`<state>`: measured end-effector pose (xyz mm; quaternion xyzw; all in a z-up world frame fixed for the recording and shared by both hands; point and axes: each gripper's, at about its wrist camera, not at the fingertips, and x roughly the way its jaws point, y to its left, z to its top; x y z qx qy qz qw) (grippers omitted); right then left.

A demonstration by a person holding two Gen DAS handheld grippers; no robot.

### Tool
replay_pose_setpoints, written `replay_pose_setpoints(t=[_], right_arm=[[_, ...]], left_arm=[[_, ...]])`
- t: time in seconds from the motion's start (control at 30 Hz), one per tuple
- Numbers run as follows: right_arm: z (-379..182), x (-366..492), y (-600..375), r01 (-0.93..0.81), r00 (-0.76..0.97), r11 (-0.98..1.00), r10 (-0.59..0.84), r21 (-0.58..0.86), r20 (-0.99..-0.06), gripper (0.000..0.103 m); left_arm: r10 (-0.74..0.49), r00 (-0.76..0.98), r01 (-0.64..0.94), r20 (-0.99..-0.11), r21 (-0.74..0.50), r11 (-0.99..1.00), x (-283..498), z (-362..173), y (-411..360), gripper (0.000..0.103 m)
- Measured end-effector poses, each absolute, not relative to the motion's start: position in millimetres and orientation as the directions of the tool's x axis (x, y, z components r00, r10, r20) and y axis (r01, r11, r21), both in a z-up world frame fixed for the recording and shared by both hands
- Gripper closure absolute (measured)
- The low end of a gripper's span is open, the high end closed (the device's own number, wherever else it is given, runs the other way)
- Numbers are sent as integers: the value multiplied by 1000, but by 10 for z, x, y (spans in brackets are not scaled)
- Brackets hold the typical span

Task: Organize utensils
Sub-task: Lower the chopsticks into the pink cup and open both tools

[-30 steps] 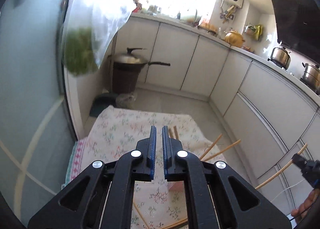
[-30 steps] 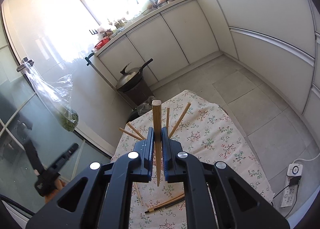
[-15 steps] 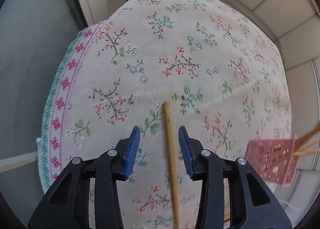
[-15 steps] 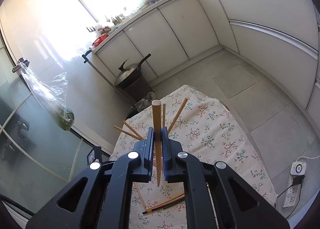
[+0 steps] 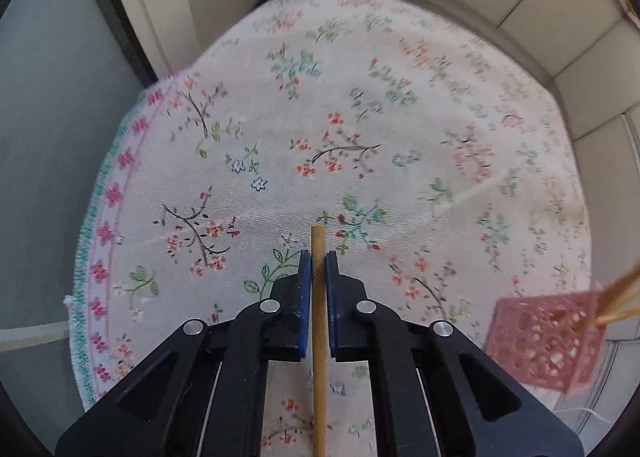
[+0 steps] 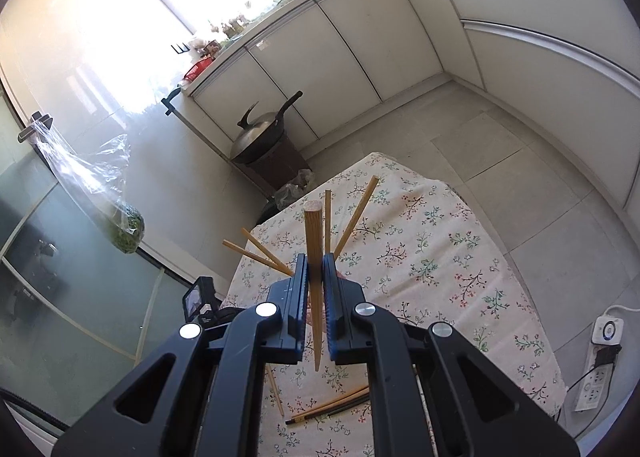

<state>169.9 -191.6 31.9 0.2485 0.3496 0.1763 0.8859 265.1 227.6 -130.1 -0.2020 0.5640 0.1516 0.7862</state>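
My left gripper point(image 5: 319, 261) is shut on a bamboo chopstick point(image 5: 319, 321) low over the floral tablecloth point(image 5: 280, 129); the stick's tip pokes just past the fingertips. A pink perforated holder point(image 5: 544, 345) with chopsticks in it stands at the right. My right gripper point(image 6: 315, 263) is shut on another bamboo chopstick point(image 6: 313, 233), held upright above the table. Behind its fingers several chopsticks point(image 6: 354, 217) stick out of the holder, which is mostly hidden. Loose chopsticks point(image 6: 328, 405) lie on the cloth below.
The small table's cloth point(image 6: 440, 257) ends at edges all around. A lidded wok on a brown bin point(image 6: 266, 137) stands behind it. White cabinets point(image 6: 340, 57) line the room. A power strip point(image 6: 600, 369) lies on the floor at right. Glass door point(image 5: 48, 137) at left.
My left gripper swung down from facing the room to the tablecloth, opened around a lying chopstick, then closed on it. The right gripper kept its chopstick and drifted slightly.
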Motion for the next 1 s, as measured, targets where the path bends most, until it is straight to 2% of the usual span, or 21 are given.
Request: replay_pose_setpoints(t=[0.17,0.47,0.8,1.0], right_arm=[[400,1603,-1918,-160,701,811,495,563,-514,95],[645,1389,-1908,-184,716,808,500,560,-486,95],[869,1433,-1973,-167,737,808,483,565,-473,95],[900,1555,-2005,-152,745,822,460,549,-483,95]], left_arm=[[48,467,-341,-883,-130,931,2167,-560,1981,97],[74,691,-202,-719,-93,975,1554,360,1442,97],[-5,823,-70,-569,-109,992,1565,1269,1086,97],[-73,844,-1,-531,-138,990,1794,1423,810,96]])
